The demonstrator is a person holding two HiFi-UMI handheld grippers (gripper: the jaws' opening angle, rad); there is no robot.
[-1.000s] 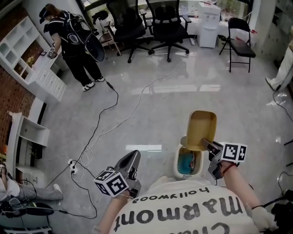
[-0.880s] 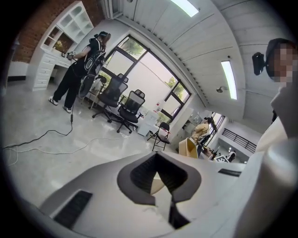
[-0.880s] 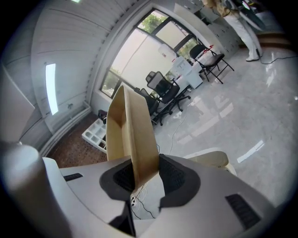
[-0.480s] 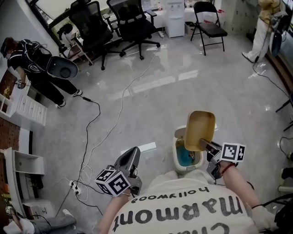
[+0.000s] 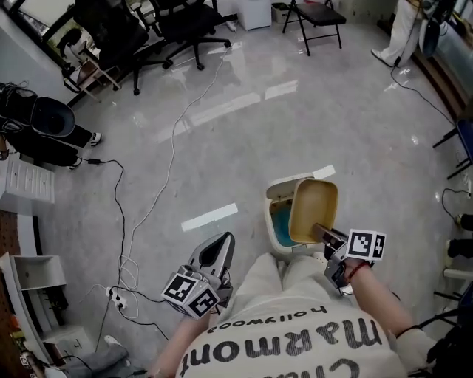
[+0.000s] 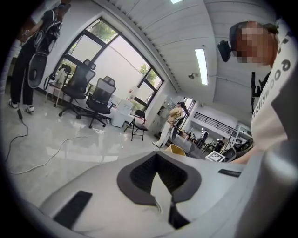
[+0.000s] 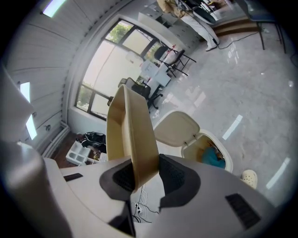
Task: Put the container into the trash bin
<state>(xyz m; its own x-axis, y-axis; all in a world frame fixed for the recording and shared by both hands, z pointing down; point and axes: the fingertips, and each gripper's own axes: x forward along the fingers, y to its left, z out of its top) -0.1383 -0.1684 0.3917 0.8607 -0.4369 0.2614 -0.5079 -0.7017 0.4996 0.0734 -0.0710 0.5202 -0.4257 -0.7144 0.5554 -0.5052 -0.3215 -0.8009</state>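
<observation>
A tan, oblong container [image 5: 314,210] stands on edge in my right gripper [image 5: 319,232], which is shut on its rim. It hangs just over the right side of the white trash bin [image 5: 270,221], whose lid [image 5: 290,182] is flipped open; blue stuff shows inside. The right gripper view has the container [image 7: 132,135] clamped between the pads of my right gripper [image 7: 139,172], with the bin [image 7: 200,135] below and beyond it. My left gripper [image 5: 222,244] hovers left of the bin, shut and empty; its own view shows the left gripper [image 6: 158,174] pointing across the room.
Cables [image 5: 174,148] trail over the grey floor to a power strip [image 5: 114,295]. Office chairs [image 5: 177,22] and a folding chair [image 5: 318,15] stand far off. White shelves [image 5: 22,184] line the left wall beside a person [image 5: 44,133]. A slipper [image 7: 249,176] lies near the bin.
My right gripper has carried the container lower and leftward until it overlaps the bin's opening. The left gripper shifted slightly and stayed shut. The head view swung, so the room slid upward.
</observation>
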